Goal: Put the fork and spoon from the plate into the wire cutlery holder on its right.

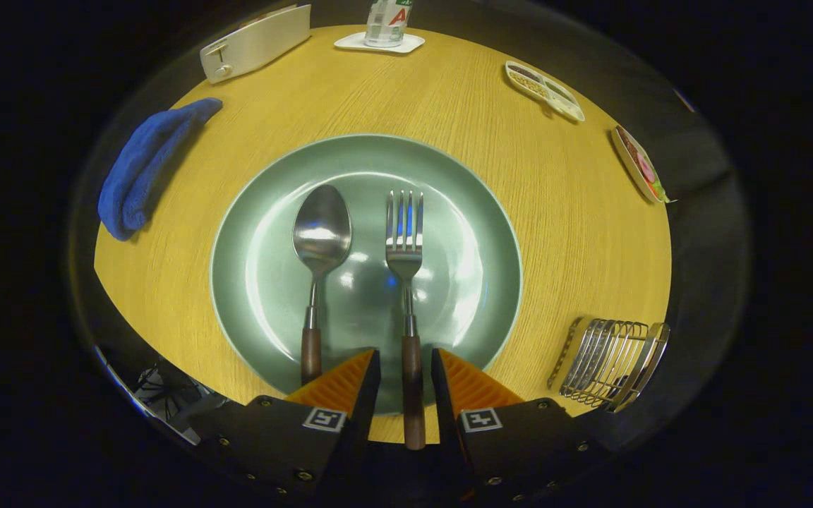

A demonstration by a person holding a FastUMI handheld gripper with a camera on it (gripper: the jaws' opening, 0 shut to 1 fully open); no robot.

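A green plate [449, 183] lies in the middle of the round wooden table. On it a spoon [320, 233] and a fork [404, 240] lie side by side, both with dark wooden handles pointing toward me, the spoon on the left. My gripper [406, 356] is over the plate's near rim with its orange fingers [339, 384] straddling the fork's handle. A narrow gap shows on each side of the handle, so the gripper is open and not pressing on it. The wire cutlery holder [615, 363] stands on the table to the right of the plate, close to the table edge.
A blue cloth [145, 169] lies left of the plate. A white box [255, 42] and a bottle on a white coaster [382, 32] sit at the far edge. Two small snack trays [544, 88] [638, 166] are at the far right.
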